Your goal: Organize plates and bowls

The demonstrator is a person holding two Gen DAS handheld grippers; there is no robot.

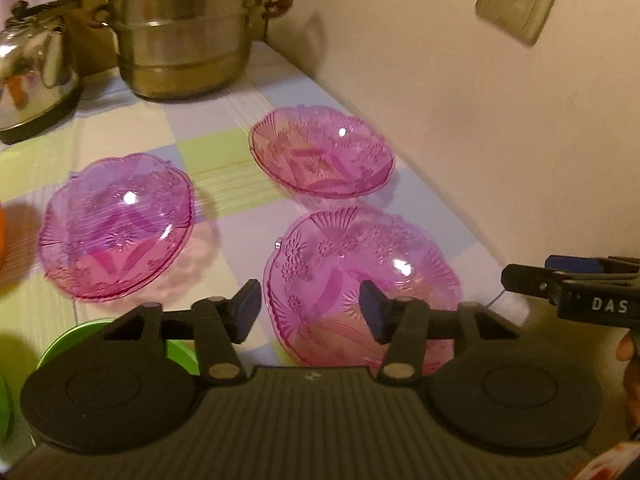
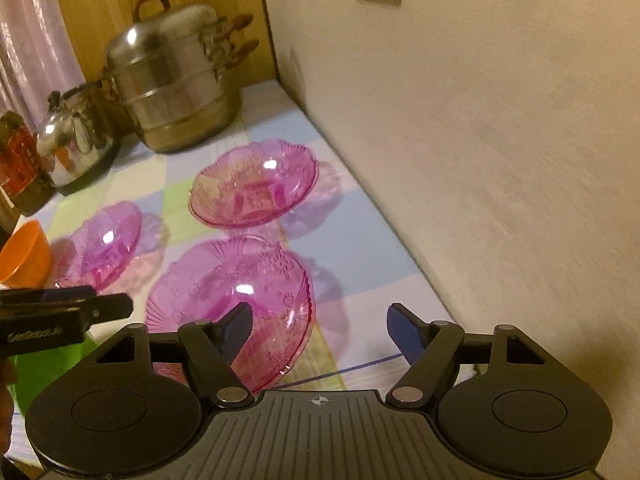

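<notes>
Three pink see-through bowls with a cut flower pattern stand upright and apart on a checked tablecloth. My left gripper (image 1: 311, 308) is open over the near bowl (image 1: 360, 264), with the bowl's left rim between its blue pads, neither pressing. The far bowl (image 1: 320, 160) and the left bowl (image 1: 116, 228) stand beyond. My right gripper (image 2: 320, 324) is open at the same near bowl (image 2: 228, 292), whose right rim lies between its fingers. The far bowl (image 2: 254, 184) and the left bowl (image 2: 100, 244) lie untouched.
A steel steamer pot (image 1: 180, 32) and a kettle (image 1: 32, 76) stand at the back. A wall (image 2: 480, 160) runs along the table's right edge. An orange bowl (image 2: 24, 252) sits at the left, something green (image 1: 72, 336) lies under my left gripper, and a jar (image 2: 16, 160) stands by the kettle.
</notes>
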